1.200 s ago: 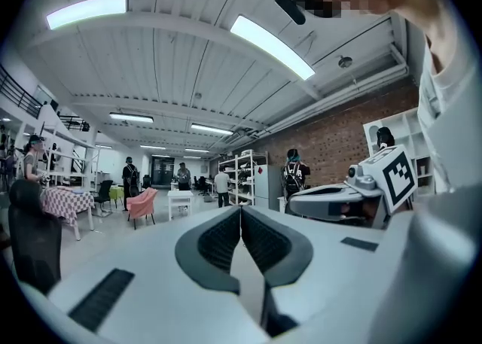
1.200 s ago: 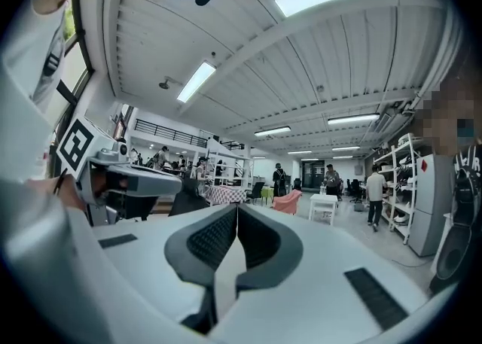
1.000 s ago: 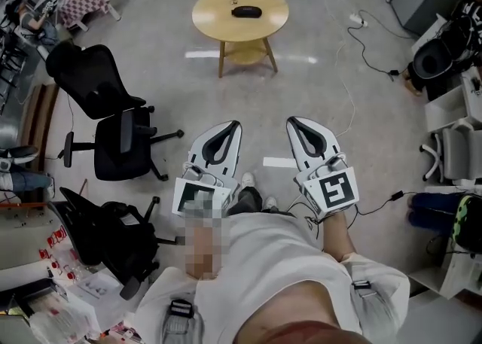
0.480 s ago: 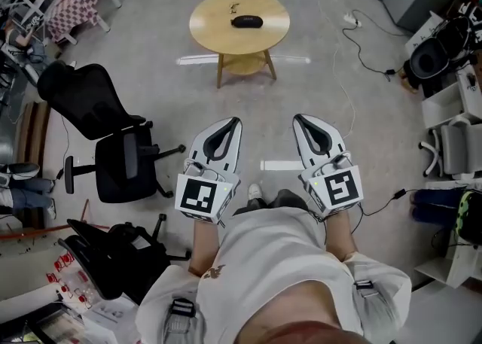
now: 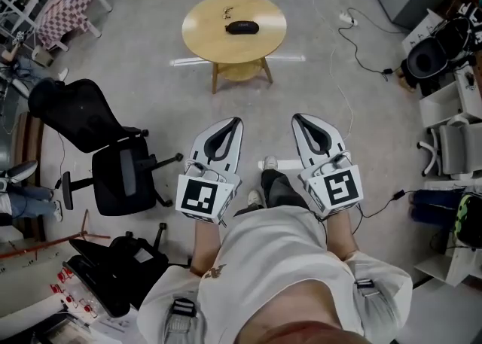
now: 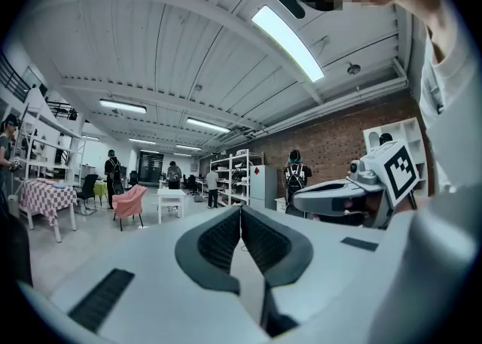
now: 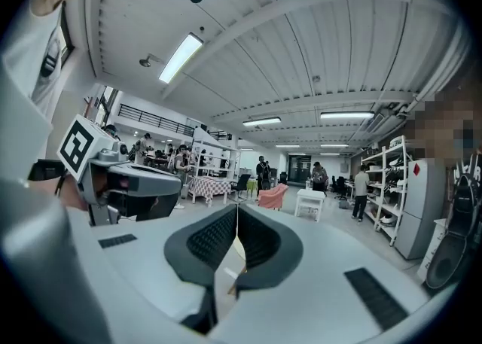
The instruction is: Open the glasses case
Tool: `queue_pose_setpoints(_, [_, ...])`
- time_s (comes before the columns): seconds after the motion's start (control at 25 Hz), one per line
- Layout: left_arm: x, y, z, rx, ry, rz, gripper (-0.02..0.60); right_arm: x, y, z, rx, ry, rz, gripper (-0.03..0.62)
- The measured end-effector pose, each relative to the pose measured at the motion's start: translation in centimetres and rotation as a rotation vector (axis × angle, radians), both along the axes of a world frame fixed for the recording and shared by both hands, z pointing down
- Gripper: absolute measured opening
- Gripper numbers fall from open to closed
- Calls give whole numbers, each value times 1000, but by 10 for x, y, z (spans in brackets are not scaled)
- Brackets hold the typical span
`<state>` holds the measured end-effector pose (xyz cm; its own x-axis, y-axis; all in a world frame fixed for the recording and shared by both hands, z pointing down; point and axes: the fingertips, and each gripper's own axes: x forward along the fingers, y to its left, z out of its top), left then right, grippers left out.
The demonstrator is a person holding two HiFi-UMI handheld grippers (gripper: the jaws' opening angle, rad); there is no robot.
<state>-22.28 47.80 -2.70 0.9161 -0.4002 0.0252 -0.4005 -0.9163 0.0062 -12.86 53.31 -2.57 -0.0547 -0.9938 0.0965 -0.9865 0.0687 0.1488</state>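
The black glasses case (image 5: pixel 242 27) lies shut on a round wooden table (image 5: pixel 203 34) far ahead in the head view. Both grippers are held side by side at waist height, well short of the table and pointing toward it. The left gripper (image 5: pixel 236 120) (image 6: pixel 240 210) has its jaws shut with nothing between them. The right gripper (image 5: pixel 296 118) (image 7: pixel 237 208) is also shut and empty. Each gripper view shows the other gripper alongside: the right gripper (image 6: pixel 354 192) and the left gripper (image 7: pixel 128 181).
A small object (image 5: pixel 226 12) lies on the table behind the case. Two black office chairs (image 5: pixel 113 154) (image 5: pixel 113 267) stand to the left. Cables (image 5: pixel 354 41) trail across the floor at the right, beside shelving and equipment (image 5: pixel 452 109). People stand at tables and shelves in the distance (image 6: pixel 173 177).
The person has walked forward: the table and case sit a little nearer, and the chairs have slid back along the left. Both grippers stay shut and side by side.
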Motion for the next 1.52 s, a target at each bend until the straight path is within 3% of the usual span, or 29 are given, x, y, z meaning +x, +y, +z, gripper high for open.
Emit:
queue_pose_setpoints(0.84, [151,-115,-15,48,-52,-106,21,150,-127,-14,57,-41,-136,21])
queue_pose_setpoints(1.2, [182,-144,-9,48,-89,-119,20,185,-156,-11,69,-76,-141,21])
queue_pose_setpoints(1.52, [197,-186,4,32,-78,-110,21,195,-197,7,32,-74,-135,21])
